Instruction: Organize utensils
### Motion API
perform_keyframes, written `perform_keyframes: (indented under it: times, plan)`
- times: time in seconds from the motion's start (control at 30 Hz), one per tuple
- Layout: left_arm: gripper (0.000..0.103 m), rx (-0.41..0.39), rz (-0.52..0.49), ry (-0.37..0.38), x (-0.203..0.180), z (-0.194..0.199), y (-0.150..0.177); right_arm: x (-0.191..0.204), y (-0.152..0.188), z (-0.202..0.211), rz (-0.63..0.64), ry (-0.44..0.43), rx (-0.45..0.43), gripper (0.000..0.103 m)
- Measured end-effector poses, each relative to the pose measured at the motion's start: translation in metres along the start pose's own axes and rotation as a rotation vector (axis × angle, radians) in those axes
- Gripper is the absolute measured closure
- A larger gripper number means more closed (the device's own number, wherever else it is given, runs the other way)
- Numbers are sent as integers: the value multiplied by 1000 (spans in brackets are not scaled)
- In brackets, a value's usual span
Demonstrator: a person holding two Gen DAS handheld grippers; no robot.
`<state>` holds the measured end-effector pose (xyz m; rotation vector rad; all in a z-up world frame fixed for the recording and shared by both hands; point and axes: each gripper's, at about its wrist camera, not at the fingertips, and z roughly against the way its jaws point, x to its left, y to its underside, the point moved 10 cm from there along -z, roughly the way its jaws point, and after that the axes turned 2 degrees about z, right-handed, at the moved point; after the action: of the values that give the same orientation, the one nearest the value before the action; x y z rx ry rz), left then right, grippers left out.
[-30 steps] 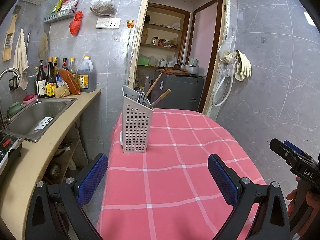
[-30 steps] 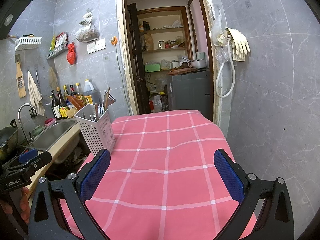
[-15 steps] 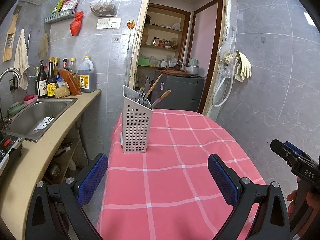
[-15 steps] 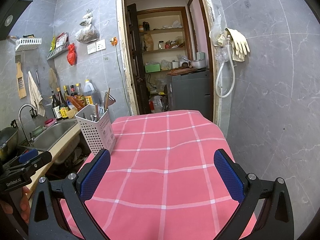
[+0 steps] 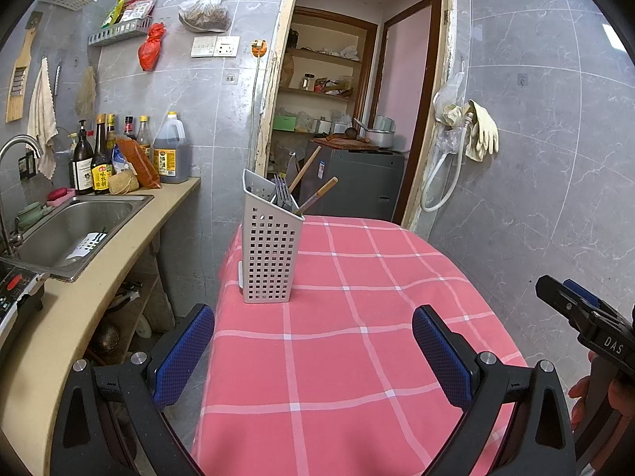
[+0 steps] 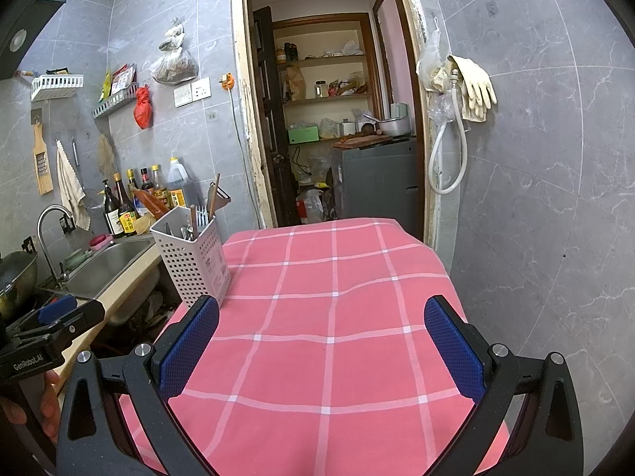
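A white perforated utensil holder [image 5: 270, 250] stands upright at the left edge of the table with the pink checked cloth [image 5: 357, 317]. Forks and two wooden handles [image 5: 317, 198] stick out of its top. In the right wrist view the same holder [image 6: 196, 256] is at the left, with several utensils in it. My left gripper [image 5: 313, 353] hovers open over the near part of the cloth, short of the holder, nothing between its blue pads. My right gripper [image 6: 321, 345] is also open and empty, above the cloth to the right of the holder.
A counter with a steel sink [image 5: 75, 230], a tap and several bottles [image 5: 99, 154] runs along the left. A doorway [image 5: 341, 119] to a pantry with a grey appliance lies behind the table. A tiled wall with a hose and gloves [image 5: 472, 135] is on the right.
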<state>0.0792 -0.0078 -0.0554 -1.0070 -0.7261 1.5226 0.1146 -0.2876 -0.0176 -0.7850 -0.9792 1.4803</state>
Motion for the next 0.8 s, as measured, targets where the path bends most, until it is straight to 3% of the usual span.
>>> perform_keyframes:
  times: [0.8]
  plan:
    - [2, 2, -2, -1, -3, 0, 3, 1, 1, 1, -3, 0, 2, 1]
